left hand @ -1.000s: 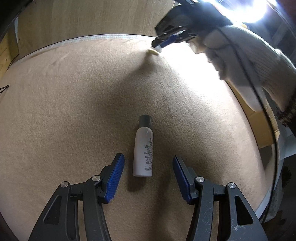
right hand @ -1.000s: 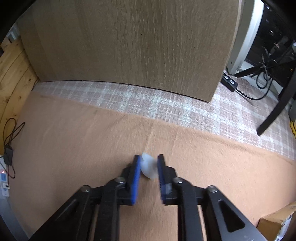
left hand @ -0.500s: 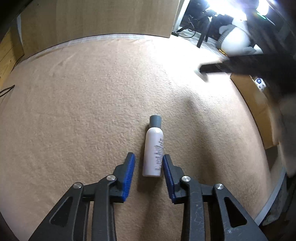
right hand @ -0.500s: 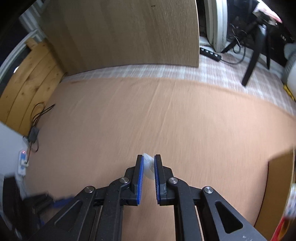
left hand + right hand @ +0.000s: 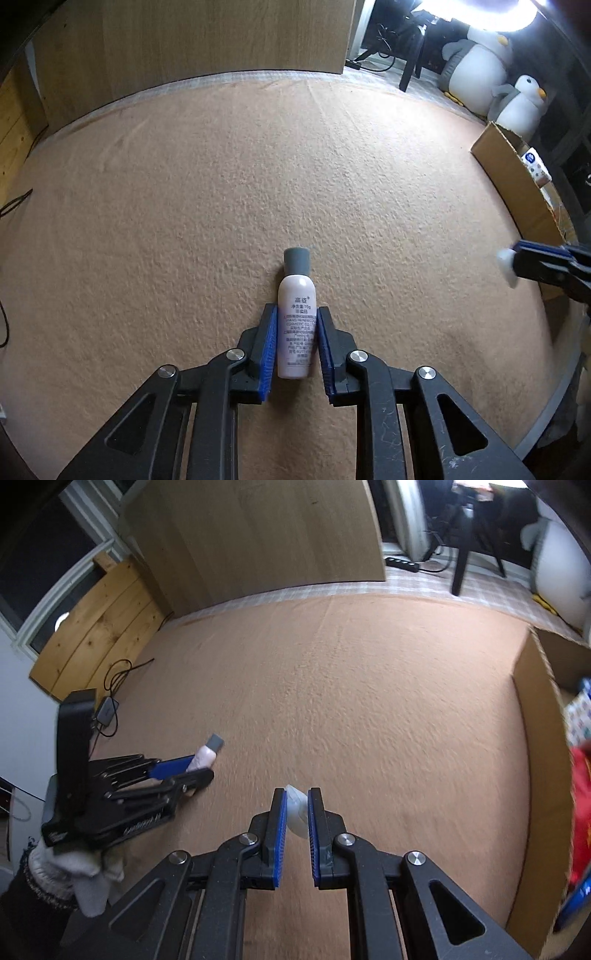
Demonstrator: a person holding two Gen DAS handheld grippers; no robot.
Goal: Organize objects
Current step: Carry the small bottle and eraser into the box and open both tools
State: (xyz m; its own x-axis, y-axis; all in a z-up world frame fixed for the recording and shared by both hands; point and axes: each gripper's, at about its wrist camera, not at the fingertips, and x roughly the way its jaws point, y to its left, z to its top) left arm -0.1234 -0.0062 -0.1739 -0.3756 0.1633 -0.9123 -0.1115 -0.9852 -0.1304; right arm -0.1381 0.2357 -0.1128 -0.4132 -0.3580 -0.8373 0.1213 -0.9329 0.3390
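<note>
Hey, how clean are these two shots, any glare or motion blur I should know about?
Left wrist view: a lamp blows out the top right corner, and the small bottle is sharp enough that its label reads. Right wrist view: even light, but the carpet is streaked by motion blur; both views bend straight edges.

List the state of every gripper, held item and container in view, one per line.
left gripper: jaws just closed, shut on the bottle
bottle: lying flat on the carpet, grey cap on
right gripper: shut on a small white object
small white object: held off the carpet
cardboard box: open at the top, holding items
</note>
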